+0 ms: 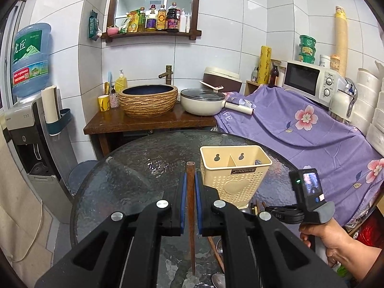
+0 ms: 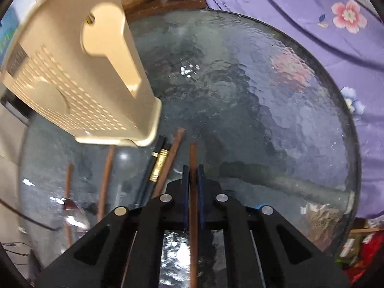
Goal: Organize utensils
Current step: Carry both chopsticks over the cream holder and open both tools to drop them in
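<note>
A cream two-compartment utensil holder stands on the round glass table. My left gripper is shut on a brown wooden chopstick, held just left of the holder. My right gripper points steeply down at the table and is shut on another brown chopstick. The holder looms at the upper left in the right wrist view. Beside it lie a black chopstick with a gold band and several brown chopsticks. A metal spoon lies at the near edge.
A person's hand grips the right tool at the table's right rim. Behind the table stand a wooden counter with a basin and a white pan. A purple floral cloth covers the right side. A water dispenser stands left.
</note>
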Demonstrator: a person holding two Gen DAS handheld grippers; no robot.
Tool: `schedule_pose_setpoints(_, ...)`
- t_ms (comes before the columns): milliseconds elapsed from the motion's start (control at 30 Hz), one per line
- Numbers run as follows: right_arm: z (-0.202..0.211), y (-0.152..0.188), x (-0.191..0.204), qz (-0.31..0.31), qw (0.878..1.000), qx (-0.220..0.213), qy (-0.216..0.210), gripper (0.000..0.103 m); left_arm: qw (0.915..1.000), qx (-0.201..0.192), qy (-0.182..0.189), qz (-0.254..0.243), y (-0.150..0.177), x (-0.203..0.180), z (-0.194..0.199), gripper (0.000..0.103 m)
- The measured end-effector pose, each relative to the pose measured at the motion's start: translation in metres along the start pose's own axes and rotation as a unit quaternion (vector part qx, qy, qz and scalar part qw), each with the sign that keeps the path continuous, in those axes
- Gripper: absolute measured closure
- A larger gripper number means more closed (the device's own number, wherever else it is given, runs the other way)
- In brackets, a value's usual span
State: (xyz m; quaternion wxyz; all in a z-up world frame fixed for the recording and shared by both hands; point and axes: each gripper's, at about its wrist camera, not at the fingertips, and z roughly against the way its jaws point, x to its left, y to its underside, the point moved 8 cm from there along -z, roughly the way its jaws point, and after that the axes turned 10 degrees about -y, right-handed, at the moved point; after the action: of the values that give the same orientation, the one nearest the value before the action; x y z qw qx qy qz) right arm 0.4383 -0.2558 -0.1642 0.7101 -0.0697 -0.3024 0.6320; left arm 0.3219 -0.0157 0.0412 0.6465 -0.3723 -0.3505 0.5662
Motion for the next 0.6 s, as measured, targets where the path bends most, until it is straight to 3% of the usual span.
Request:
schedule_pose_setpoints(100, 0.026, -0.007, 0.010, 0.036, 0.998, -0.039, -0.022, 0.096, 1.0000, -0.005, 0.001, 0.004, -0.001, 0.001, 0.003, 0.096)
schedule_pose_setpoints(233, 0.076, -0.009, 0.034, 0.109, 0.988, -0.097, -0.057, 0.096, 0.9999, -0.014, 0.005, 0.003, -0.004, 0.001, 0.012, 0.096)
schedule_pose_setpoints(600, 0.193, -0.024, 0.074, 0.160, 0.954, -0.201, -0.154, 0.096, 0.9985, -0.038, 0.040, 0.008, -0.041, -0.011, 0.041, 0.096)
